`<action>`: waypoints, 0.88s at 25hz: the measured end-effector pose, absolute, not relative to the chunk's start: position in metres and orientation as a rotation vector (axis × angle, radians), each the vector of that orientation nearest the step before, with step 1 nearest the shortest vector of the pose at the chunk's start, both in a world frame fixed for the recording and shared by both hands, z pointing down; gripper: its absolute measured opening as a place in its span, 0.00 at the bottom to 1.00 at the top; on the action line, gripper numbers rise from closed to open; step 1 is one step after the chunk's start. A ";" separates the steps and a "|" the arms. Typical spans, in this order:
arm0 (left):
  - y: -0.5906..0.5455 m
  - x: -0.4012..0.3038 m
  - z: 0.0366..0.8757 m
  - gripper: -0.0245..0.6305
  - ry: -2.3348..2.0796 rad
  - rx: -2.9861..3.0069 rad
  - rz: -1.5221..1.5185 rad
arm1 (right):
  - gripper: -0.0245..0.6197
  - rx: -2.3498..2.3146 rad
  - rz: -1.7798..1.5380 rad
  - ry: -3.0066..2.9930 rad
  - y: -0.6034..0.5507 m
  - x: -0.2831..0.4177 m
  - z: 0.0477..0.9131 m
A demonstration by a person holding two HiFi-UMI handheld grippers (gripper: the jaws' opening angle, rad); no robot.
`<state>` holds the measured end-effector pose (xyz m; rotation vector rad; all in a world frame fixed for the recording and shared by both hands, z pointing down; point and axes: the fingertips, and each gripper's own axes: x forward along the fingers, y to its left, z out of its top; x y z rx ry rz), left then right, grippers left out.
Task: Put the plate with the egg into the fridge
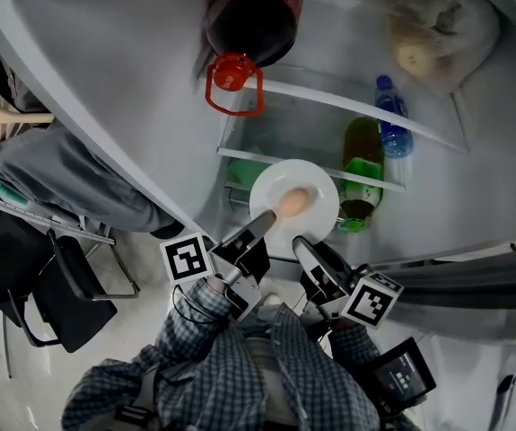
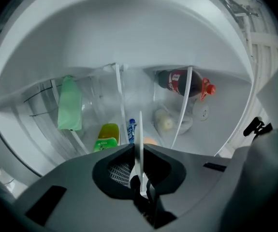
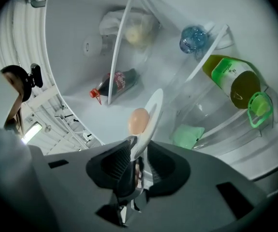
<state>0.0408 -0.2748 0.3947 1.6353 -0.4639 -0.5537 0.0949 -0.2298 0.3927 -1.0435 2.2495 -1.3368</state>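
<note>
The fridge stands open in front of me. A white plate (image 1: pixel 319 187) with a brown egg (image 1: pixel 293 202) on it hangs level just before the lower glass shelf (image 1: pixel 240 154). My left gripper (image 1: pixel 260 224) is shut on the plate's near left rim; in the left gripper view the plate (image 2: pixel 139 127) stands edge-on, pinched between the jaws (image 2: pixel 139 151). My right gripper (image 1: pixel 301 243) is at the near right rim. In the right gripper view the plate (image 3: pixel 154 105) and egg (image 3: pixel 139 121) tilt, and the rim sits between the open jaws of that gripper (image 3: pixel 138 154) with gaps at both pads.
A cola bottle (image 1: pixel 253 16) lies on the upper shelf beside a bag of food (image 1: pixel 428 34). A green bottle (image 1: pixel 362 173) and a blue water bottle (image 1: pixel 390 119) lie right of the plate. A green pack (image 3: pixel 188 135) sits lower down. A black chair (image 1: pixel 60 285) stands at left.
</note>
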 end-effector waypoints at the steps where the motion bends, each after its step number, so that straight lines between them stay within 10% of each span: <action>1: -0.275 0.043 0.394 0.09 -0.464 1.638 -0.551 | 0.20 -1.055 -1.346 2.217 -0.232 0.098 0.394; 22: -0.293 0.060 0.379 0.09 -0.469 1.725 -0.583 | 0.07 -0.985 -1.571 1.823 -0.260 0.125 0.385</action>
